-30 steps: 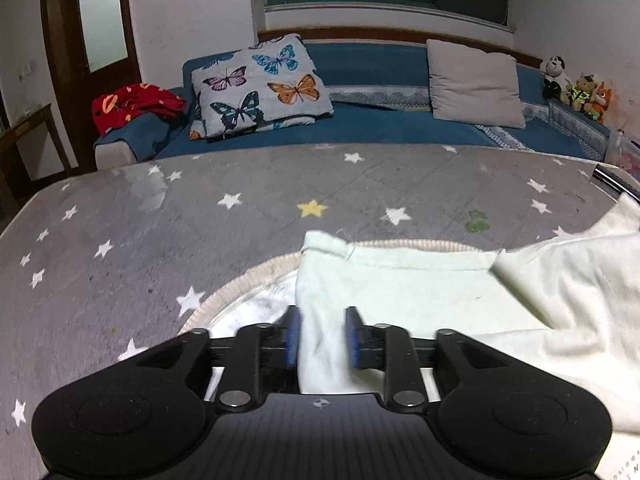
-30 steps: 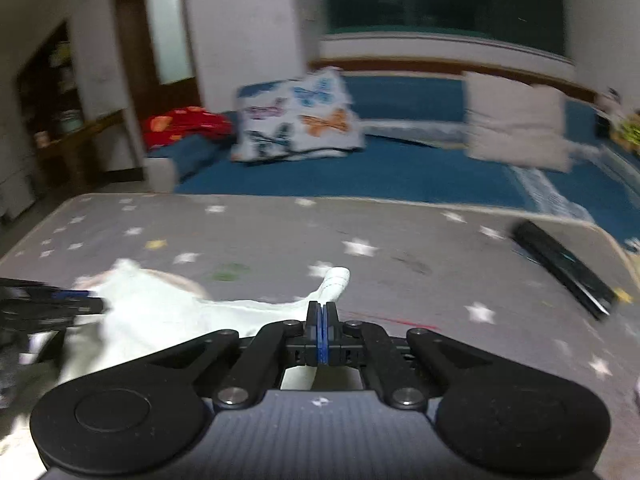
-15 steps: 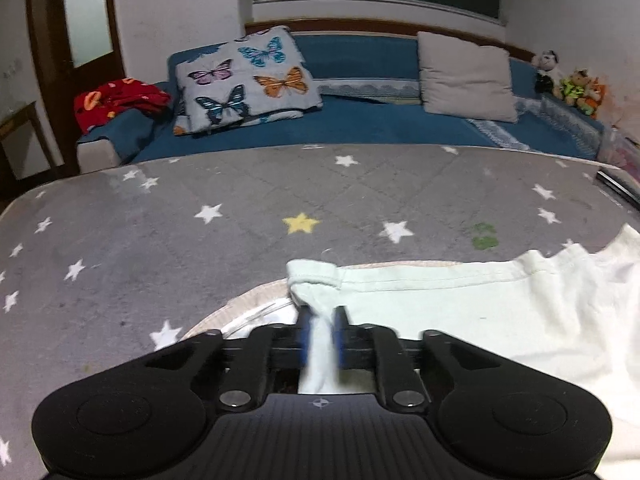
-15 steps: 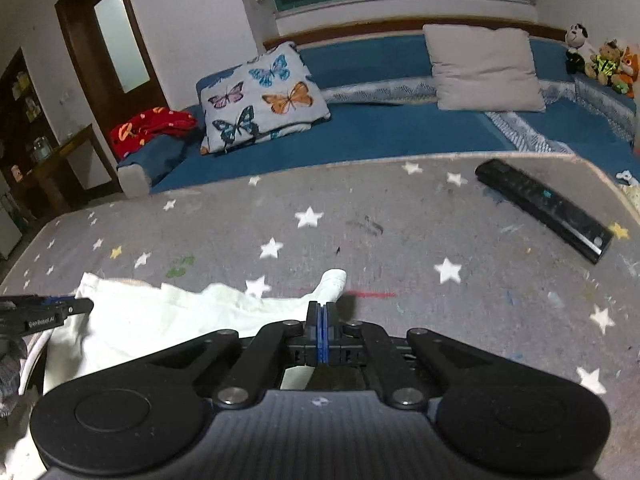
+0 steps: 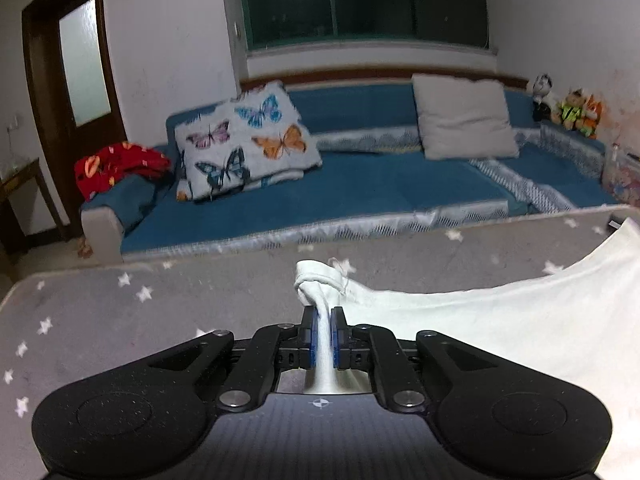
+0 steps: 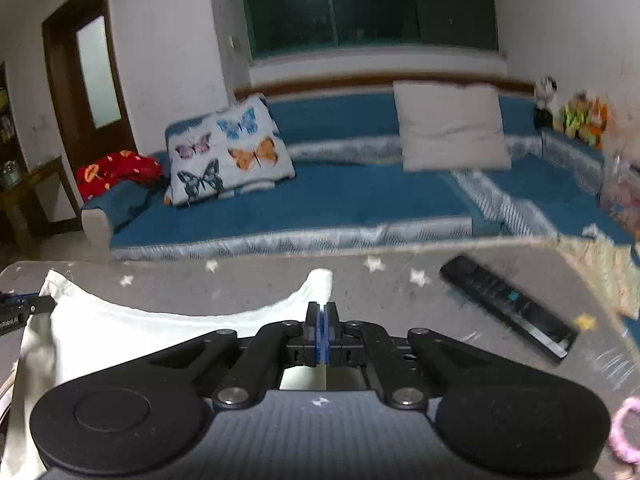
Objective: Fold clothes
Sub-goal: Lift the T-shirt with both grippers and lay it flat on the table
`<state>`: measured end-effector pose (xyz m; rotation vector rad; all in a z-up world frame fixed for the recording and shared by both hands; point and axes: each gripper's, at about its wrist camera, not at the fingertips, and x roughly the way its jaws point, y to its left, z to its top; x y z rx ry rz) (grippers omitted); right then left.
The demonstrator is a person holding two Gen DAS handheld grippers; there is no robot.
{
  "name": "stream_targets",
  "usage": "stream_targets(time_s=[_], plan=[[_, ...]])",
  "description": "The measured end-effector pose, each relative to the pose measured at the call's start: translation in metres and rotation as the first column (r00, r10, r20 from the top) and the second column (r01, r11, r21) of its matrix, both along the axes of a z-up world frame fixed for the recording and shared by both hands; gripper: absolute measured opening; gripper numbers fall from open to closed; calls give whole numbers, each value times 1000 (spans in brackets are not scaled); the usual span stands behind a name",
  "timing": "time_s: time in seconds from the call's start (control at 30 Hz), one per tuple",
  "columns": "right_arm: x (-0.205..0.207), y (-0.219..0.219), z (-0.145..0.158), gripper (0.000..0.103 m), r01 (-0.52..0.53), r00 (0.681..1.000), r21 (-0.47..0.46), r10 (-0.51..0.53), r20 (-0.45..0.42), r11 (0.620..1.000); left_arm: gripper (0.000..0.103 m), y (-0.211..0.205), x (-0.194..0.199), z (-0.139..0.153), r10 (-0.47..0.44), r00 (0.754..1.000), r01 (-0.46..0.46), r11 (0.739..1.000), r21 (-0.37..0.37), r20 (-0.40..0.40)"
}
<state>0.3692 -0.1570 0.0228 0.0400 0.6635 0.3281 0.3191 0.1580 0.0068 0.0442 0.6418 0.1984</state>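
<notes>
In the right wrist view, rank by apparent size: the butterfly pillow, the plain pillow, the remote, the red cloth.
1. butterfly pillow and plain pillow: too alike in apparent size to rank.
3. remote, though nearness to the camera enlarges it.
4. red cloth.

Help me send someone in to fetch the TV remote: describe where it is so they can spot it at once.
Start at the grey star-patterned table in front of the blue sofa. The remote lies on its right side, angled, clear of the white garment. It is the only long, flat black bar there.
</notes>
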Motion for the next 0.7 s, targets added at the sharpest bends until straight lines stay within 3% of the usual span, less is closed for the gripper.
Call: stream_targets(time_s=[0.17, 0.2, 0.27, 0.4, 0.53, 0.7], plan=[[7, -10, -19, 6, 4, 993, 15, -2, -120, 1000, 14, 5, -1, -12, 25, 999, -24, 1000, 12, -43], [1, -13, -19, 6, 1, 992, 14, 1, -128, 1000, 17, 5, -6, -11, 25, 999, -25, 1000, 13, -42], [-10, -21, -14, 7, -13, 991, 1, 13, -137, 1000, 34, 4, -18, -6, 18, 999, -18, 1000, 19, -34], [-33, -38, -2, 9, -42, 987, -16, 39, -153, 999, 49, -1, -45, 2, 2, 999, -1, 999, 33, -34], [-62, -54, 10, 25, -80, 982, -32, 73, -173, 996, 54, -5, -82, 3, -16, 999, 17, 999, 31, -48], [-99, -58, 13, 27, -165, 965, -33, 154, -211, 986, 54, -5, -135, -2, -5, 997, 7, 1000, 18, -77]])
